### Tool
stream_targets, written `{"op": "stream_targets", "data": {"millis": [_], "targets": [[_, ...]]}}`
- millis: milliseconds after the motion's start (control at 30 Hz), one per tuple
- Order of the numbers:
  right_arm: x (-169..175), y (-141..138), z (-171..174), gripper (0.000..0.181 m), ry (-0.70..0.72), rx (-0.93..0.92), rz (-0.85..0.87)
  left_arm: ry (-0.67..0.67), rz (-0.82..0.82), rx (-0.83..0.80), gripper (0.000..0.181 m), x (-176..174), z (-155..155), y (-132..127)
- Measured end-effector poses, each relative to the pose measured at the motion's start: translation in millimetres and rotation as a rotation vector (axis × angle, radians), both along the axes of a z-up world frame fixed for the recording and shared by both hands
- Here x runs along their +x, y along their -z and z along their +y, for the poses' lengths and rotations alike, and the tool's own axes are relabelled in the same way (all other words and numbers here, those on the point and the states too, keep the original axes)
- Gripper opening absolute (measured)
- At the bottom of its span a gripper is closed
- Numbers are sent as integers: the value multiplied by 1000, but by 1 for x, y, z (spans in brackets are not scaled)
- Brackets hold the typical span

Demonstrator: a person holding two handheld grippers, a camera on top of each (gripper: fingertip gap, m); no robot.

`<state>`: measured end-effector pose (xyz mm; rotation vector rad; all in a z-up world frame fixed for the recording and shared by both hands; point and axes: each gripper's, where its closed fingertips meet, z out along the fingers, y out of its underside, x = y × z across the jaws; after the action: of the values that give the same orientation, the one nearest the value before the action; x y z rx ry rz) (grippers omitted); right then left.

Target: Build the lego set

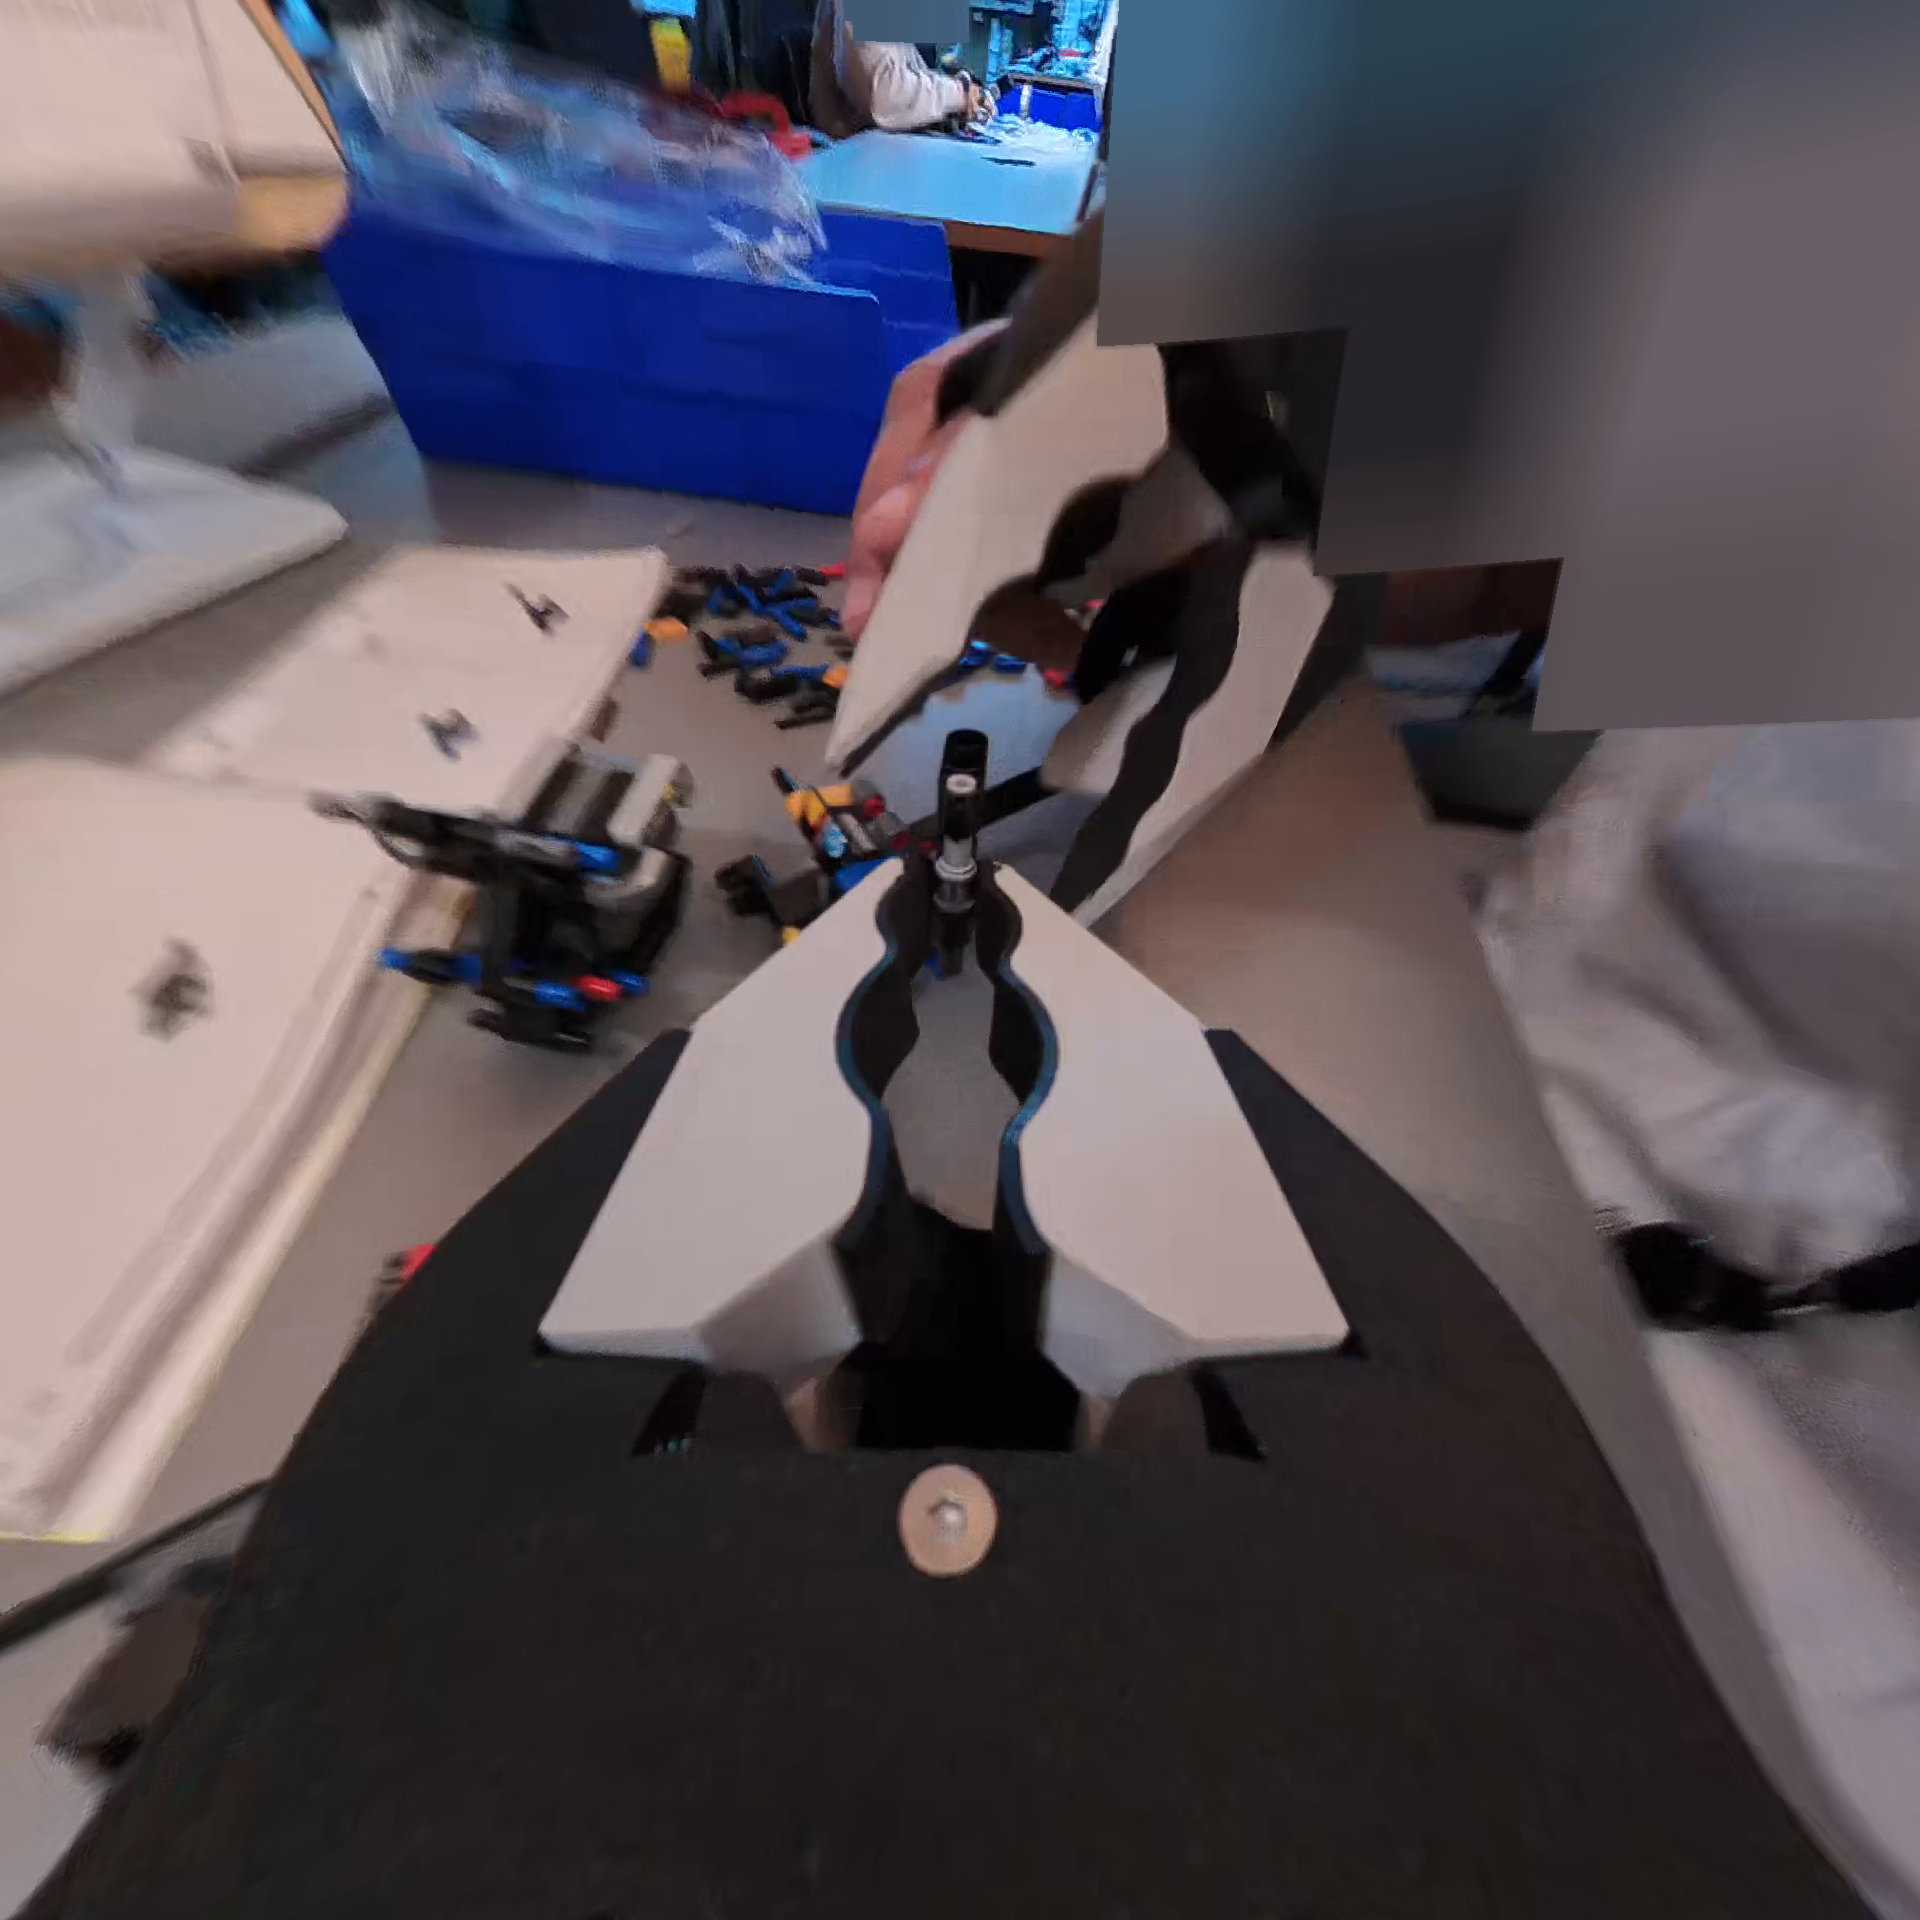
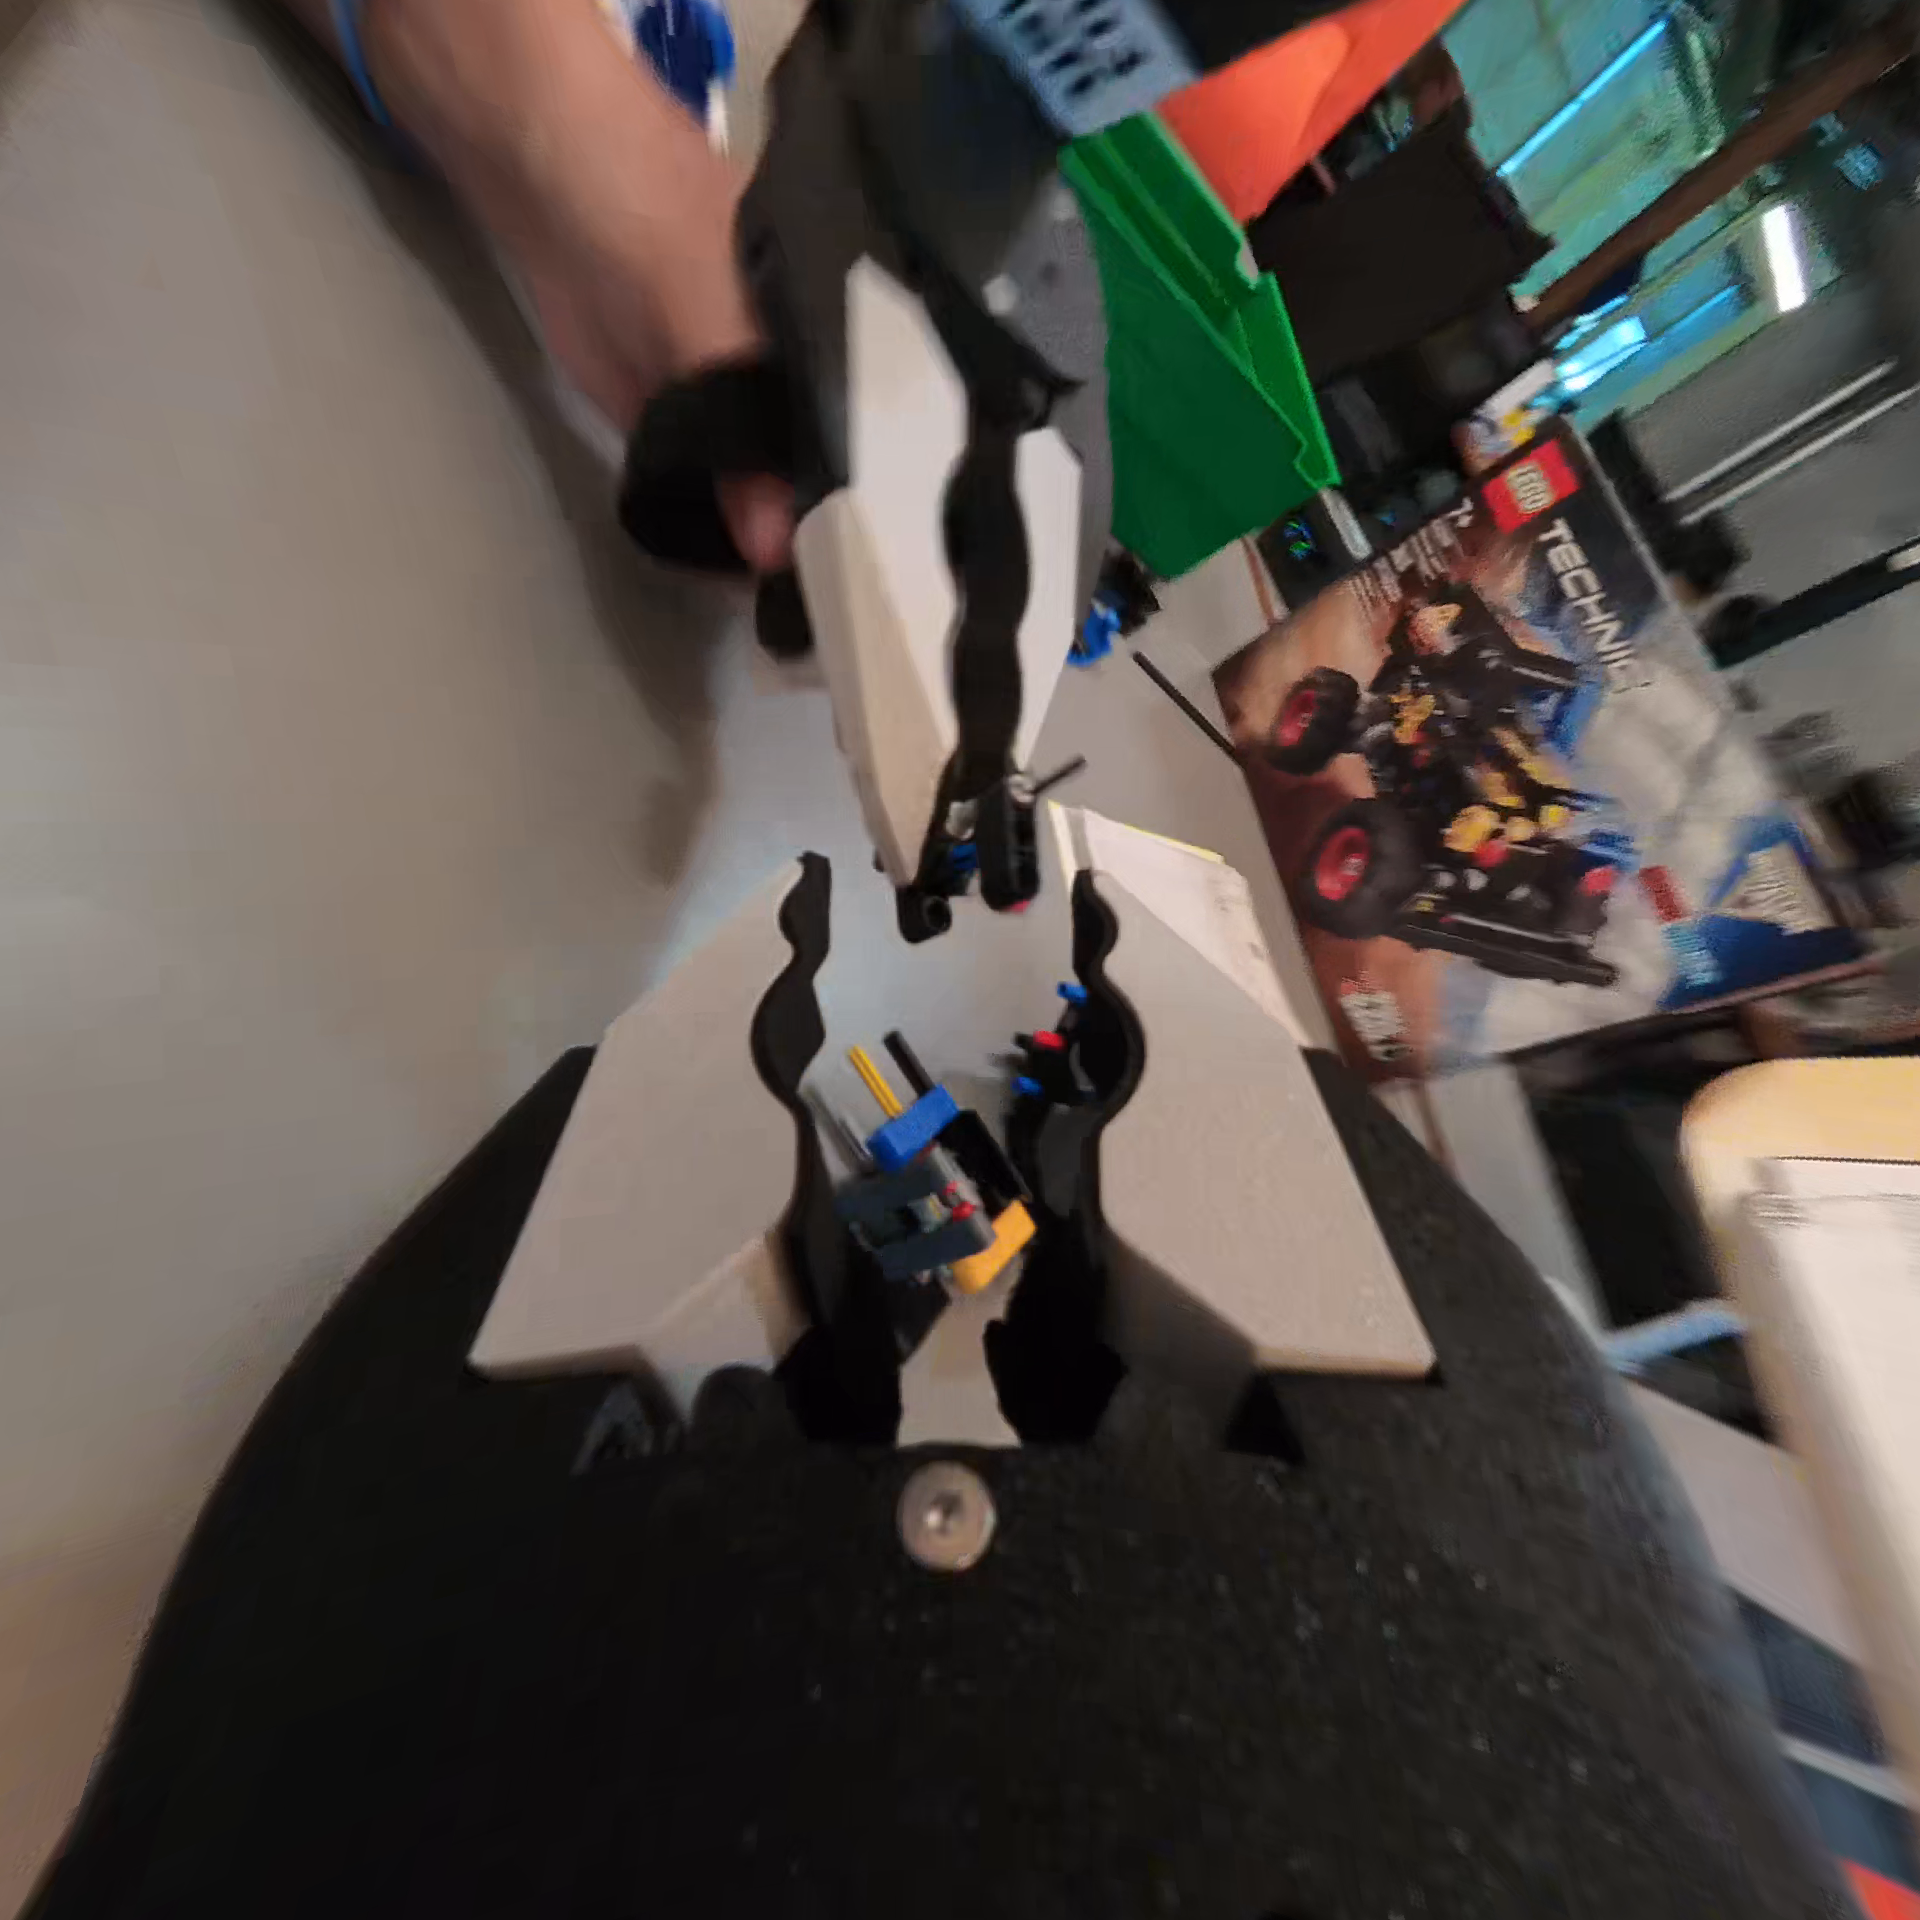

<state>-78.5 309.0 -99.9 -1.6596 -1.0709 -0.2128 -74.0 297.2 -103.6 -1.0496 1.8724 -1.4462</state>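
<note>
Left gripper, centre of the left wrist view: jaws narrow, tips pinched on a small black rod piece with a grey collar that sticks up past the tips. In the right wrist view the same gripper comes down from upper centre, tips closed on the piece; a black and blue cluster shows there, blurred.

Right gripper, lower centre of the right wrist view: jaws wide apart, nothing between the tips. The left gripper's tips sit just above its gap. In the left wrist view the right gripper shows upper centre-right, spread, a hand on it.

Through the right gripper's gap, on the table: a small blue, black and yellow sub-assembly with a yellow axle, and a few loose red and blue pins just right of it.

Left wrist view, table: partly built black and grey chassis with blue pins at mid-left, a loose parts pile above centre, a small yellow and blue cluster just left of the rod piece. White sheets at left, blue bin at top, with a clear bag above it.

Right wrist view, right side: the set box flat on the table, a green bin above it, a black axle near the box's left edge.
</note>
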Motion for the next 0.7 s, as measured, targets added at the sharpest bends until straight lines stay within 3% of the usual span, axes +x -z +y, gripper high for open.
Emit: {"op": "stream_targets", "data": {"millis": [67, 167, 367, 467, 700], "targets": [[-3, -17, -8, 39, -64, -70, 197, -7, -104, 138, 6, -2, 1, -3], [-7, -34, -16, 27, -125, -109, 362, 13, -175, 186, 6, -5, -6, -10], [-15, -28, -20, 19, -153, -129, 340, 36, -209, 188, 6, -8, -12, -15], [-17, -30, -22, 7, -170, -115, 340, 56, -209, 187, 6, -10, -16, -14], [-22, -29, -31, 7, -246, -166, 368, 134, -181, 153, 6, -16, -26, -13]]}}
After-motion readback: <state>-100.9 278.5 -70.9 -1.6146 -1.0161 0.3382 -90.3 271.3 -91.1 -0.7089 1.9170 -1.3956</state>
